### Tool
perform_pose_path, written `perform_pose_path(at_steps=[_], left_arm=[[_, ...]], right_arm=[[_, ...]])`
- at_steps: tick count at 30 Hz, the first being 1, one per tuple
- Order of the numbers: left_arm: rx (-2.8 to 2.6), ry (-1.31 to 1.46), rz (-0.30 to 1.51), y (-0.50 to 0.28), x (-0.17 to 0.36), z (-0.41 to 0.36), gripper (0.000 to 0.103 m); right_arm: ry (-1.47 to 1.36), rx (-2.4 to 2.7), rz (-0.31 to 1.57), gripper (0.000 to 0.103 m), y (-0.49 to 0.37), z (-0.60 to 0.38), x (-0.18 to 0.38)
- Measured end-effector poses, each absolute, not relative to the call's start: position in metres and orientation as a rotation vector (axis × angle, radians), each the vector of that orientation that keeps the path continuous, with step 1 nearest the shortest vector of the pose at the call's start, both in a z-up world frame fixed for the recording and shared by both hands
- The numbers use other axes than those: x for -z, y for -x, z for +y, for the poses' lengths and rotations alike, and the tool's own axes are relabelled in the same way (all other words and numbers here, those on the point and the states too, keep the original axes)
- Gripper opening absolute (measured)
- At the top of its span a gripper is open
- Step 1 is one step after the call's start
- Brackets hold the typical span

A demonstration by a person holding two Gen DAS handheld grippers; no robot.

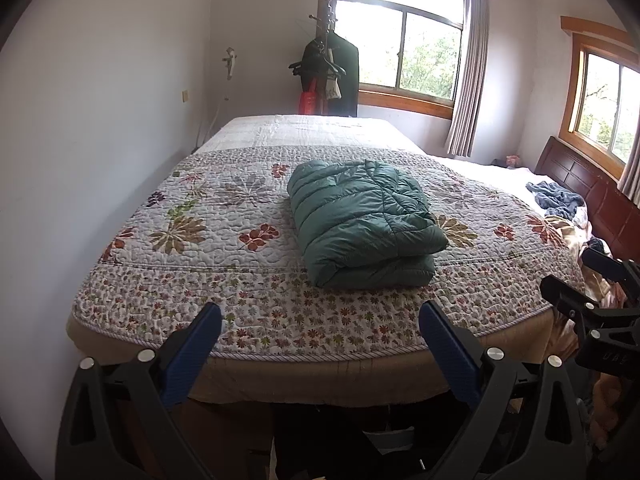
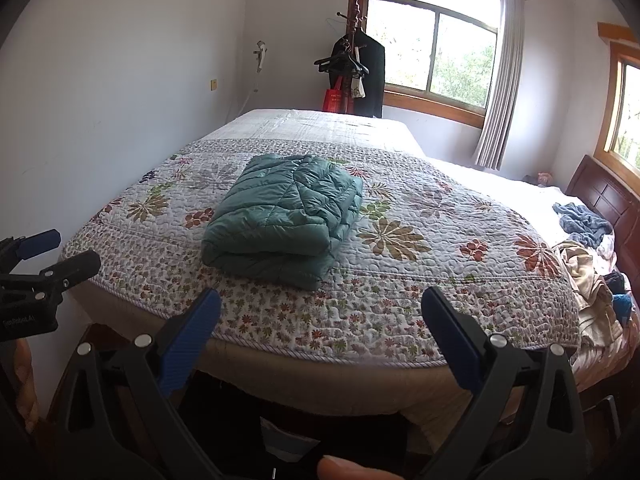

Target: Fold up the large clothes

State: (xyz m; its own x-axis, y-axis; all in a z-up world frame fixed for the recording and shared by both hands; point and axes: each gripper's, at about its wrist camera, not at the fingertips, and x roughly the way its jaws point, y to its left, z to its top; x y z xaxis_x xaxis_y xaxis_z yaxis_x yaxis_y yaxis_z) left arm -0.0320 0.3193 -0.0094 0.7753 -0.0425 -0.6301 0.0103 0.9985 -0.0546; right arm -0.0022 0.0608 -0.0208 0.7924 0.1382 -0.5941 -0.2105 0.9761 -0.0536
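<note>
we are holding the left gripper spread wide, its blue ribbed pads gripping nothing and touching nothing, hanging just short of the near edge of the bed. we are keeping the right gripper equally wide and equally empty, beside the left one; each is showing at the margin of the other's view, apart from it. a fingertip of ours is peeking in at the bottom of the right wrist view.

past the pads, the floral quilt is lying flat over the mattress, stitched in wavy lines, with small flowers along its border and larger red and olive blooms further in. on it, well back from the near edge, the green puffer jacket is sitting folded into a thick, rounded rectangular bundle, its glossy fabric ribbed with quilted channels. nothing is standing between the grippers and it.

to the right, loose clothes are lying heaped at the quilt's edge, with a crumpled blue garment beyond them near the dark wooden headboard. further back, a coat rack is carrying dark garments, hangers and a red bag, beside a wood-framed window with a grey curtain.
</note>
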Motion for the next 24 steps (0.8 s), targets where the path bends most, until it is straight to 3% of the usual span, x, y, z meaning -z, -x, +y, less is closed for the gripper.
perform_pose_path(at_steps=[24], left_arm=[[0.023, 0.040, 0.676, 0.0338, 0.0082, 0.3184, 0.099]], right_arm=[[0.112, -0.205, 0.634, 0.100, 0.0008, 0.0635, 0.0239]])
